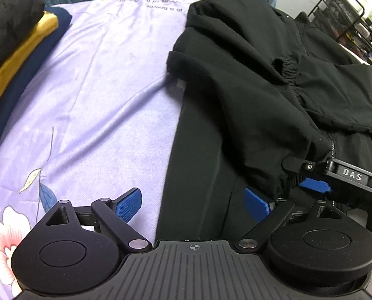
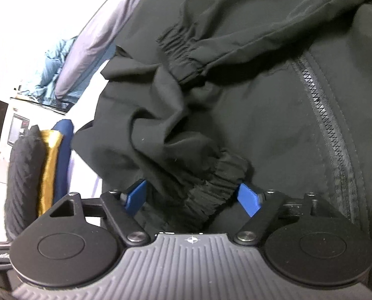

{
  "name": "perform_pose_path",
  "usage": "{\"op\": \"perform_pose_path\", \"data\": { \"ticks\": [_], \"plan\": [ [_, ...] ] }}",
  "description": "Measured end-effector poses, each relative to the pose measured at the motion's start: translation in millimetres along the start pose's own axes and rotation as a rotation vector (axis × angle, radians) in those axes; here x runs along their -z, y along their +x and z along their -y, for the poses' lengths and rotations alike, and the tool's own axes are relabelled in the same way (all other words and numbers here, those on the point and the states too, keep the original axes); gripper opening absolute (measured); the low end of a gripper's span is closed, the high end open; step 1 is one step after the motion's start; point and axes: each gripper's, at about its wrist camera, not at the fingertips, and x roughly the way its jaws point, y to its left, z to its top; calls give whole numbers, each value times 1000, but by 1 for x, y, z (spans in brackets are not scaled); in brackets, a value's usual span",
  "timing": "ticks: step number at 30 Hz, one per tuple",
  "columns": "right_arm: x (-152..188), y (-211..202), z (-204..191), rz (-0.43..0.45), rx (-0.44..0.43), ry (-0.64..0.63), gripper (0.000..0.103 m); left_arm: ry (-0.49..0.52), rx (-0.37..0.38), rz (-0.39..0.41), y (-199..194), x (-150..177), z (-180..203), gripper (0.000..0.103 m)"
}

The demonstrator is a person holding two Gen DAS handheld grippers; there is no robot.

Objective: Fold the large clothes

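The blue fingers (image 2: pixel 249 201) of the right gripper (image 2: pixel 193 200) are seen spread wide on either side of a gathered sleeve cuff (image 2: pixel 211 182), the pads not pressing it; the left gripper (image 1: pixel 193 203) is held wide open and empty over the jacket's hem. Beyond, the black jacket (image 1: pixel 248 95) is spread zipped on a lilac floral sheet (image 1: pixel 98 87), with folded clothes (image 1: pixel 13 50) stacked at the far left.

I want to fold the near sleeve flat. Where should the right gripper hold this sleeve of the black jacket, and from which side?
Grip the sleeve's elastic cuff, which lies between the open fingers of the right gripper. The gathered band looks thick and firm, probably steadier than loose cloth. Come from the cuff's open end, where the gripper is, pads across the band.
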Motion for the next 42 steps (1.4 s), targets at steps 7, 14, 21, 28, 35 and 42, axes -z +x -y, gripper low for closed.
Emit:
{"op": "perform_pose_path", "data": {
  "ticks": [7, 14, 21, 28, 35, 42],
  "plan": [
    [24, -22, 25, 35, -64, 236, 78, -23, 5, 1, 1, 1, -7, 103],
    [27, -4, 28, 89, -76, 251, 72, 12, 18, -12, 6, -5, 4, 103],
    [-3, 0, 4, 100, -143, 235, 40, 41, 22, -8, 6, -9, 18, 103],
    [-30, -51, -114, 150, -349, -187, 8, 7, 4, -25, 12, -6, 18, 103],
    [-52, -76, -227, 136, -637, -358, 7, -45, -37, -10, 7, 1, 17, 103],
    [-60, -41, -328, -18, -821, -370, 8, -123, -54, 43, -4, 2, -7, 103]
  ]
}}
